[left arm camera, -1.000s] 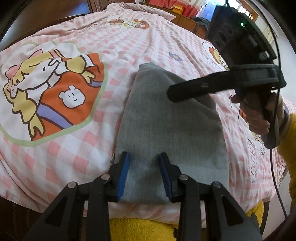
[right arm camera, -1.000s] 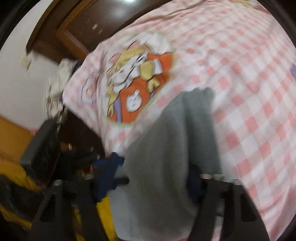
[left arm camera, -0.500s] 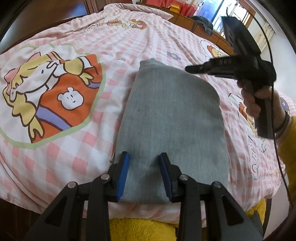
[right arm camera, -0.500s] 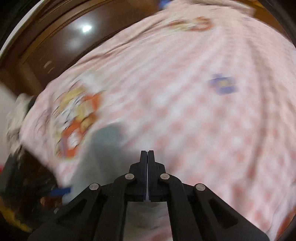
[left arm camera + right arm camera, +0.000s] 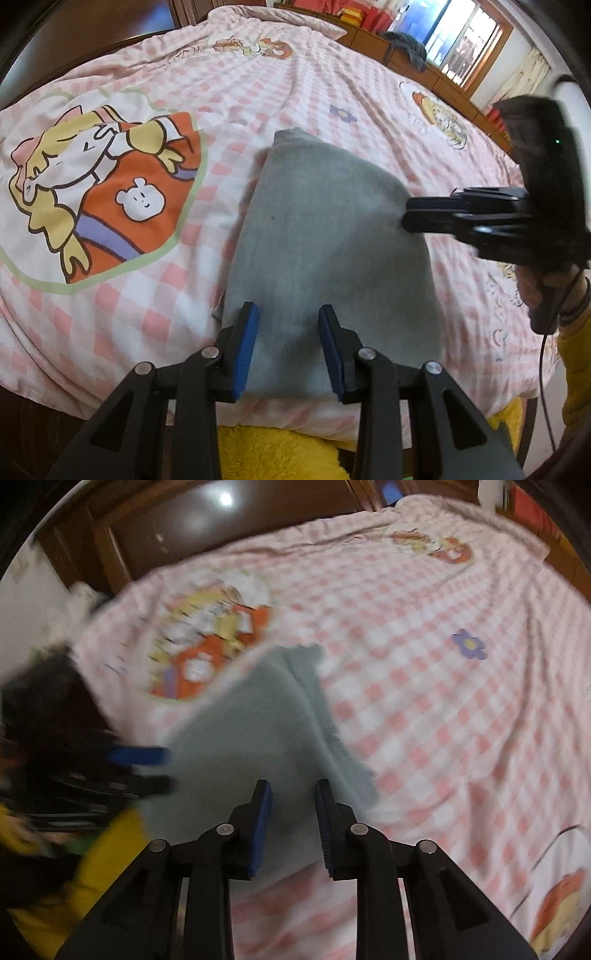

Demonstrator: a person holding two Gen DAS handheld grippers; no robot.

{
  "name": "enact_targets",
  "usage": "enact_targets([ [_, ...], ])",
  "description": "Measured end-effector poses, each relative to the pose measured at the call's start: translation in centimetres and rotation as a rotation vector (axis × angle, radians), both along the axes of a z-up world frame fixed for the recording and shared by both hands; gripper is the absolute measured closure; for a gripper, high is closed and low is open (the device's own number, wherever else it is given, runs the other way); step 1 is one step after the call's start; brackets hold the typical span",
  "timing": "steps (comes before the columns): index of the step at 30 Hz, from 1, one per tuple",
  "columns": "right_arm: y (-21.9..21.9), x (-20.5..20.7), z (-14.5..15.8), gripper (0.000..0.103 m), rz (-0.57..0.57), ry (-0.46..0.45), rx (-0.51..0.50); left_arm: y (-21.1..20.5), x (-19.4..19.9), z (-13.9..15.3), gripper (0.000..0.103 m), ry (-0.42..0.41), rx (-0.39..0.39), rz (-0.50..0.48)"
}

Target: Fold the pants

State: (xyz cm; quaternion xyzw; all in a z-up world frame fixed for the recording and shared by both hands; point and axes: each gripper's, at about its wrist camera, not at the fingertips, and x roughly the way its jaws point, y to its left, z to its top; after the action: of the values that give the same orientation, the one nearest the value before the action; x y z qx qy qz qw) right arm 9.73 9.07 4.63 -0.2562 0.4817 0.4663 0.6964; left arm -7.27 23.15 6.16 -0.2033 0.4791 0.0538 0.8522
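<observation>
Grey pants (image 5: 325, 243) lie folded in a narrow stack on the pink checked bedspread (image 5: 258, 85), near its front edge. My left gripper (image 5: 288, 347) is open, its blue pads astride the near end of the pants, holding nothing. My right gripper (image 5: 291, 823) is open and empty above the right edge of the pants (image 5: 258, 716). In the left wrist view it (image 5: 410, 218) comes in from the right, with its tips at the pants' right edge. The left gripper shows blurred at the left of the right wrist view (image 5: 147, 768).
A cartoon print (image 5: 99, 192) covers the bedspread left of the pants. A dark wooden headboard (image 5: 166, 528) stands beyond the bed. A wooden dresser (image 5: 424, 70) and a window lie at the far side. Yellow plush fabric (image 5: 273, 454) sits below the bed's front edge.
The right gripper was shut half a second ago and is now open. It swung back down from above the bed to the pants' right edge. The left gripper stayed put.
</observation>
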Motion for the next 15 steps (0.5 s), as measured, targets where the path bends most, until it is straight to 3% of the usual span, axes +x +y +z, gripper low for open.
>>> enact_targets([
  [1,-0.2,1.1,-0.8,0.092,-0.052,0.016,-0.004,0.1,0.0,-0.1,0.068,-0.003,-0.006,-0.001],
  [3,-1.0,2.5,-0.8,0.093,-0.143,0.053,0.052,0.4,0.0,-0.1,0.068,0.002,-0.012,-0.003],
  [4,-1.6,2.7,-0.3,0.087,-0.210,-0.012,0.057,0.6,-0.1,0.2,0.068,0.003,-0.014,-0.003],
  [6,-2.7,2.7,0.4,0.085,-0.289,-0.100,0.027,1.0,-0.4,0.8,0.068,0.000,-0.005,-0.004],
  [9,-4.5,2.5,0.8,0.085,-0.353,-0.023,0.043,2.1,-0.3,2.0,0.068,-0.025,0.020,0.000],
  [13,-6.6,0.3,1.2,0.071,-0.395,0.080,0.093,3.7,1.1,3.0,0.055,-0.032,0.003,-0.035],
  [15,-7.1,-1.3,1.2,0.065,-0.409,0.150,0.139,3.9,2.0,2.8,0.054,-0.021,0.008,-0.050],
])
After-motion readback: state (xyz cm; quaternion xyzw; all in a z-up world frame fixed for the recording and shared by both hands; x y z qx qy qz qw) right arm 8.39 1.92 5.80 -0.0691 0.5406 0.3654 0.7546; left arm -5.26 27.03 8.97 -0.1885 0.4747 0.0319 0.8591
